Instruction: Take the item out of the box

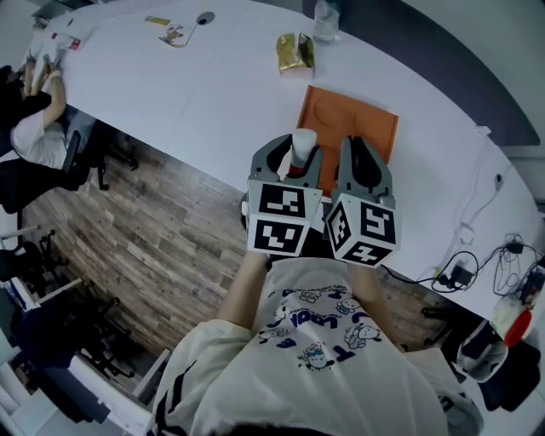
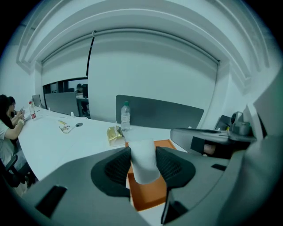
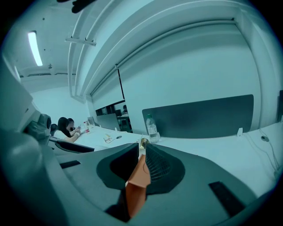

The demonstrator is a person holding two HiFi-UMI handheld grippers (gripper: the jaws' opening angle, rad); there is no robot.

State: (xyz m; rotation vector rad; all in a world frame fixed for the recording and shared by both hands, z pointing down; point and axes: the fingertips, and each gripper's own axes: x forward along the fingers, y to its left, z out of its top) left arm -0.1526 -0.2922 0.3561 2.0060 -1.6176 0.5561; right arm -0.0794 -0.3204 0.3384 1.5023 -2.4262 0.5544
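The left gripper is clamped on the white item, which sits at the 7 o'clock corner of the orange box. The right gripper pinches the box's near wall. The item looks lifted out, so next it should be carried toward 9 o'clock and set on the table.

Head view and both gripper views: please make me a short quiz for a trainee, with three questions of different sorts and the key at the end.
1. Choose one: the left gripper holds A) a pen, B) a white item, C) a phone.
2. True or false: the right gripper is open and empty.
3. Name it: what stands beside the gold packet on the white table?
Key: 1 B. 2 false, because it is shut on the edge of the orange box. 3 the water bottle.
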